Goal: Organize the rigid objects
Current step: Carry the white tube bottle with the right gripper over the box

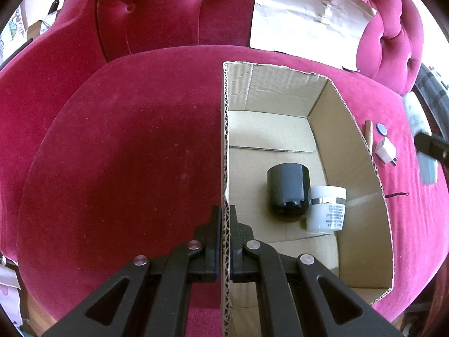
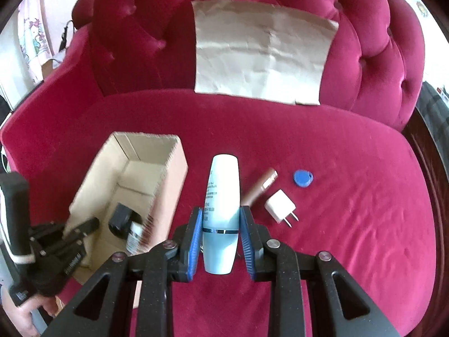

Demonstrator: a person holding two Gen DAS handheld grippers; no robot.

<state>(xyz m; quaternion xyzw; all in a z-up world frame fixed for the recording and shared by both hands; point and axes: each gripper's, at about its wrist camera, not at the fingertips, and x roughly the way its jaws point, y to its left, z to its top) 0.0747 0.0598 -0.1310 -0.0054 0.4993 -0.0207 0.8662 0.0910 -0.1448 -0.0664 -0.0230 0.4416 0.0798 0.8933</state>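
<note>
- Your left gripper point(image 1: 224, 219) is clamped tight on the near left wall of the cardboard box point(image 1: 362, 174), one finger outside and one inside.
- In the box, a black jar point(image 1: 287, 191) stands near the middle of the floor, and a white jar point(image 1: 327, 209) touches its right side.
- Your right gripper point(image 2: 221, 224) pinches a pale blue bottle point(image 2: 223, 196) around its lower half; the jaws stand narrowly apart, pads pressed on both sides, the bottle pointing away from you, just right of the box.
- On the red sofa seat point(image 2: 350, 224), right of the bottle, lie a brown tube point(image 2: 265, 184), a white plug point(image 2: 280, 206) and a blue tag point(image 2: 302, 178), each apart.
</note>
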